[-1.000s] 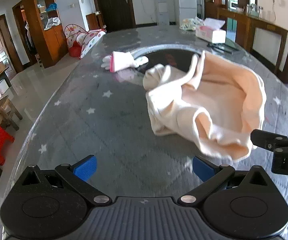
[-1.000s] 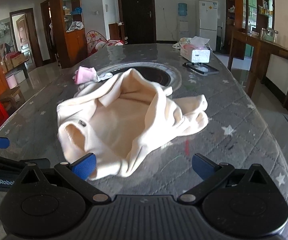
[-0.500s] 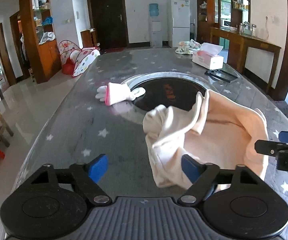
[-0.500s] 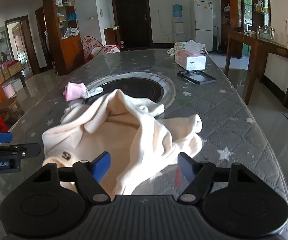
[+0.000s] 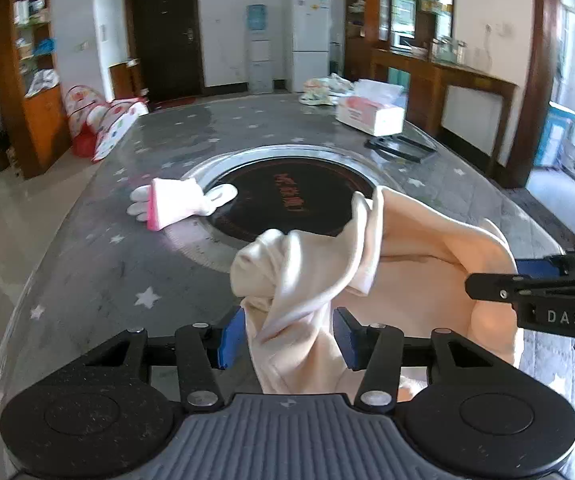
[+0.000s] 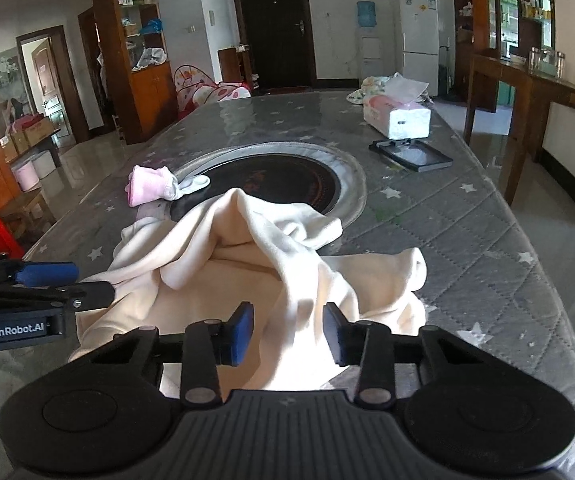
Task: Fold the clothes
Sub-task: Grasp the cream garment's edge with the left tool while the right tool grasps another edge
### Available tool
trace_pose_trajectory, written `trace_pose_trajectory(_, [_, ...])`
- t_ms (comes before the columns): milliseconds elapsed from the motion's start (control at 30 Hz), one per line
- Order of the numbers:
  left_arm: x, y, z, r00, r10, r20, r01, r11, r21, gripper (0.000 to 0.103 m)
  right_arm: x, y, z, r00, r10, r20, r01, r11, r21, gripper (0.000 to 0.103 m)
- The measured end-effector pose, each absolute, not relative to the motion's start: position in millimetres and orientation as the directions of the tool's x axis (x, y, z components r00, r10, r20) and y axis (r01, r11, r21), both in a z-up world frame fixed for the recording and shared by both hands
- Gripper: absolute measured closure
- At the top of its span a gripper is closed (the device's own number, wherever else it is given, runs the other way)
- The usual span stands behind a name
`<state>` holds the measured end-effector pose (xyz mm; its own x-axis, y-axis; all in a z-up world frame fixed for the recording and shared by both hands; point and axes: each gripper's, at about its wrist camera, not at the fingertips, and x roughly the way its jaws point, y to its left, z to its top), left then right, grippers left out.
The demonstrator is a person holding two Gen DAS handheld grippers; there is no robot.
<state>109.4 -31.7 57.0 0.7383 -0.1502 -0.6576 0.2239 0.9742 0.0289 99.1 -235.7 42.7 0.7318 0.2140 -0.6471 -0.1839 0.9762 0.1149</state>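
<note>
A crumpled cream garment (image 5: 407,280) lies on the grey star-patterned table (image 5: 99,264); it also shows in the right wrist view (image 6: 247,256). My left gripper (image 5: 287,338) has its blue pads on either side of a bunched fold of the garment, jaws partly closed, with a gap still showing. My right gripper (image 6: 287,334) likewise straddles a fold of cloth, jaws narrowed but not pressed shut. Each gripper shows at the edge of the other's view: the right one (image 5: 543,280) and the left one (image 6: 43,280).
A pink and white glove (image 5: 175,202) lies left of the round black hotplate (image 5: 283,200) set in the table. A tissue box (image 6: 397,118) and a black tray (image 6: 411,154) sit far right. The table edge drops off on both sides.
Both grippers have moved forward onto the garment and narrowed their jaws around folds of cloth. The garment has bunched up and shifted nearer to both cameras.
</note>
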Motion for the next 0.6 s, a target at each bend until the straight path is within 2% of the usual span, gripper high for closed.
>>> trace_pose_trajectory(67, [113, -34, 55, 0.732, -0.149, -0.665, 0.235, 0.971, 0.042, 0.062, 101, -236, 41, 0.729, 0.218, -0.649, -0.186, 0.975, 0.119, 0.076])
trace_pose_trajectory(133, [117, -34, 53, 0.724, -0.159, -0.672, 0.245, 0.969, 0.034, 0.075, 102, -238, 39, 0.729, 0.22, -0.648, -0.185, 0.975, 0.124, 0.084])
trace_pose_trajectory(233, [118, -32, 51, 0.717, -0.179, -0.674, 0.253, 0.967, 0.011, 0.088, 99, -242, 40, 0.737, 0.224, -0.637, -0.181, 0.974, 0.134, 0.091])
trace_pose_trajectory(333, [114, -28, 53, 0.727, -0.182, -0.662, 0.249, 0.969, 0.007, 0.092, 94, -247, 43, 0.75, 0.225, -0.622, -0.178, 0.974, 0.137, 0.095])
trace_pose_trajectory(600, [97, -11, 66, 0.747, -0.185, -0.639, 0.21, 0.977, -0.037, 0.094, 72, -257, 62, 0.783, 0.231, -0.578, -0.19, 0.973, 0.133, 0.097])
